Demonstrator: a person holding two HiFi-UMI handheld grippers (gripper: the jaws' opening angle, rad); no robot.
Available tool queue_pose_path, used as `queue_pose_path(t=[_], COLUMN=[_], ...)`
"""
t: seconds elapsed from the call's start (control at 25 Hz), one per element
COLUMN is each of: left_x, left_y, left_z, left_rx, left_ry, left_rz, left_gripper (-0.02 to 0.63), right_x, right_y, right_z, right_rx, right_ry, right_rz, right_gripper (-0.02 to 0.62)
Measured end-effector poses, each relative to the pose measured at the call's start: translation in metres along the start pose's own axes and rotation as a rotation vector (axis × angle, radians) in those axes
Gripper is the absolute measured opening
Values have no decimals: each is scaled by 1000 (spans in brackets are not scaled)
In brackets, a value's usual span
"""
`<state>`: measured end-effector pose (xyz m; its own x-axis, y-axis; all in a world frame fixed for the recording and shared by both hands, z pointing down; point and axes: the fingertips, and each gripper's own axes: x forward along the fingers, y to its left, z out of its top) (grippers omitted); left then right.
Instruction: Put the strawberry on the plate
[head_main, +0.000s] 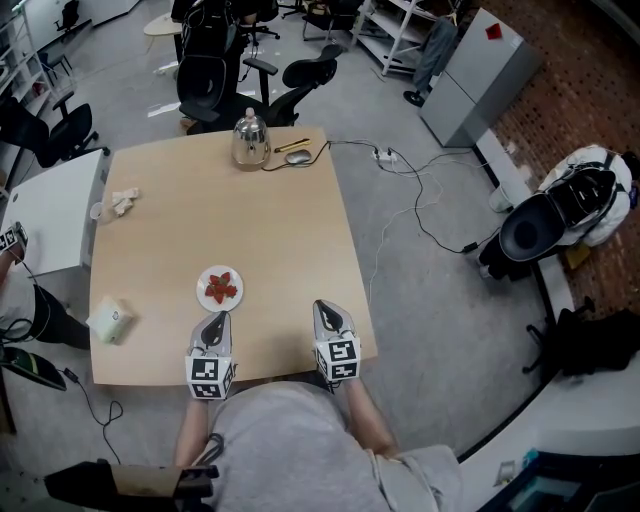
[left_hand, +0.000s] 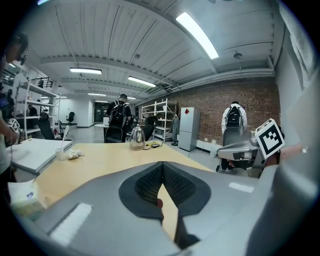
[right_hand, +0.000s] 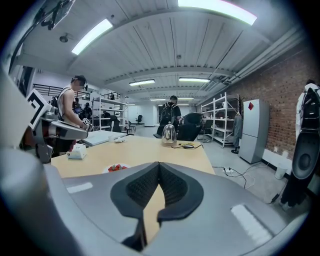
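The left gripper (head_main: 216, 319) rests low over the near edge of the desk (head_main: 280, 240), and its fingers (left_hand: 147, 182) are pressed together at the tips with nothing between them. Directly ahead of those tips, just beyond them, sits the white plate (head_main: 204, 280) with the strawberry (head_main: 221, 291) lying on it. In the left gripper view a small red patch shows through the slot below the closed tips (probably that same fruit, though the view is too tight to be sure).

The right gripper (head_main: 323, 307) sits beside the left one, the 2 well apart, and its fingers (right_hand: 142, 186) are also closed tip to tip on nothing. From these fingers the plate lies ahead and off to the left, near but not touching.

Far ahead of both pairs of fingers, at the desk's far edge, stands 1 shiny kettle (head_main: 250, 140) with a cable (head_main: 345, 145) trailing off to its right. To the left of the left fingers, near the desk's left edge, lies a tissue pack (head_main: 112, 320).
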<state>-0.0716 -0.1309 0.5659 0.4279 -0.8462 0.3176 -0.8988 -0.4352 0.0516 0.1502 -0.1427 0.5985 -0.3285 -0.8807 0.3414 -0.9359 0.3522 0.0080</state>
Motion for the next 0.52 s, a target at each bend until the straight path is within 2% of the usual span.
queue_pose_path(t=[0.52], left_x=[3], left_y=[-6], left_z=[4], left_rx=[0], left_ry=[5], left_rz=[1], left_gripper=[20], right_x=[0], right_y=[-6], right_z=[2], right_rx=[6], right_ry=[3], right_rz=[7], right_gripper=[7])
